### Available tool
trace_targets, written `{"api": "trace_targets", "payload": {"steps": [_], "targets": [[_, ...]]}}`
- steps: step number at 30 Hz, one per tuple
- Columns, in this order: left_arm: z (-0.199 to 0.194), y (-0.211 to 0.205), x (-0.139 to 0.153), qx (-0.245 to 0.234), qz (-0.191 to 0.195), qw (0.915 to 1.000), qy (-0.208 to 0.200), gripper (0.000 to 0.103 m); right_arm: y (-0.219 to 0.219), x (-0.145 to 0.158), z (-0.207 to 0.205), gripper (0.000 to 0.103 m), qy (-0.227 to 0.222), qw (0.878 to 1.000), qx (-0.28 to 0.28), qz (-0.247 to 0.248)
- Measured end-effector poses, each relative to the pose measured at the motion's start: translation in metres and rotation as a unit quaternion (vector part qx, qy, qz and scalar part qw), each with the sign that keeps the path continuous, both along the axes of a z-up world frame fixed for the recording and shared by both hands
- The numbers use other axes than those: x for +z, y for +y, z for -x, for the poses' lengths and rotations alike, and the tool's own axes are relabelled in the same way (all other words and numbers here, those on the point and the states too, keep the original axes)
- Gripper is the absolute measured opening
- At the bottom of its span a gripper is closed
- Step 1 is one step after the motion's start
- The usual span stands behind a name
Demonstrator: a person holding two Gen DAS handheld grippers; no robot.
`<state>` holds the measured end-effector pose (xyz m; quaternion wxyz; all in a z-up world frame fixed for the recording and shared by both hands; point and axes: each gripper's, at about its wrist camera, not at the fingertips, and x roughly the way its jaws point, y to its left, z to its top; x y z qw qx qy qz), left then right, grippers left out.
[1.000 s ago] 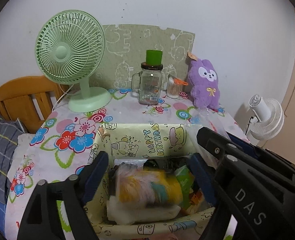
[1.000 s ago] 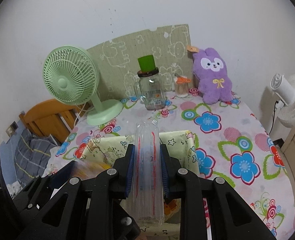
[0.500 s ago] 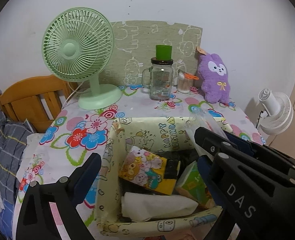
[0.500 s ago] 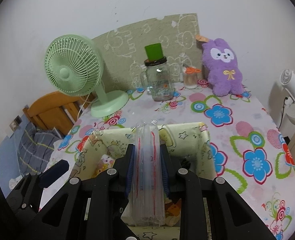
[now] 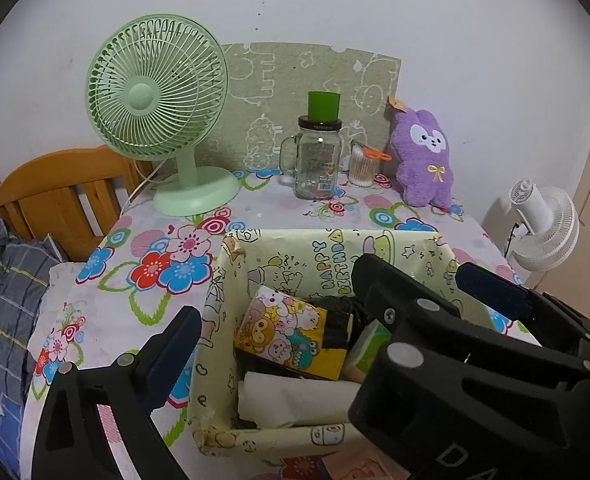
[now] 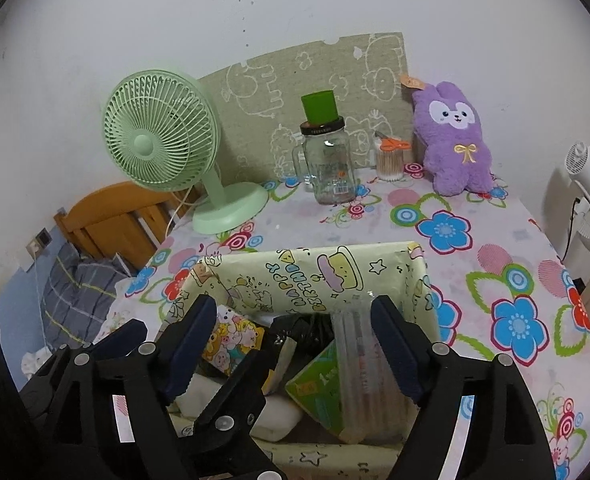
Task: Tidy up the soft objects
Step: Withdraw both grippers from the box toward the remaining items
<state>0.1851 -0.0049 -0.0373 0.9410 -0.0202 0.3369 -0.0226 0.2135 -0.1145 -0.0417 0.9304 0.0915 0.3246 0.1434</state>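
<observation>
Both grippers are hanging wide open over the box (image 6: 423,276), the right gripper (image 6: 295,346) just clear of a clear packet (image 6: 355,364) at its 1 o'clock. The left gripper (image 5: 279,320) is empty too. Lifting straight up looks wise, so nothing snags.

A printed floral cloth (image 5: 167,268) is covering the desk. The storage box (image 5: 295,248) is showing matt cartoon paper. The clear packet (image 6: 359,364) inside is looking like glossy plastic. The far purple bunny (image 6: 453,140) is looking fuzzy, the jar (image 5: 319,162) smooth glass, the left headboard (image 5: 55,196) varnished wood.
</observation>
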Motion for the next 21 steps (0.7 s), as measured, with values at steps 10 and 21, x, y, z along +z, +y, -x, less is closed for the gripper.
{"api": "trace_targets", "payload": {"steps": [10, 21], "targets": [[0.019, -0.003, 0.010, 0.001, 0.000, 0.9999, -0.011, 0.099, -0.007, 0.010, 0.023, 0.092, -0.007, 0.999, -0.033, 0.007], [0.048, -0.008, 0.026, 0.004, -0.002, 0.9995, -0.031, 0.099, -0.011, 0.029, 0.054, 0.093, -0.025, 0.998, -0.047, 0.027]]}}
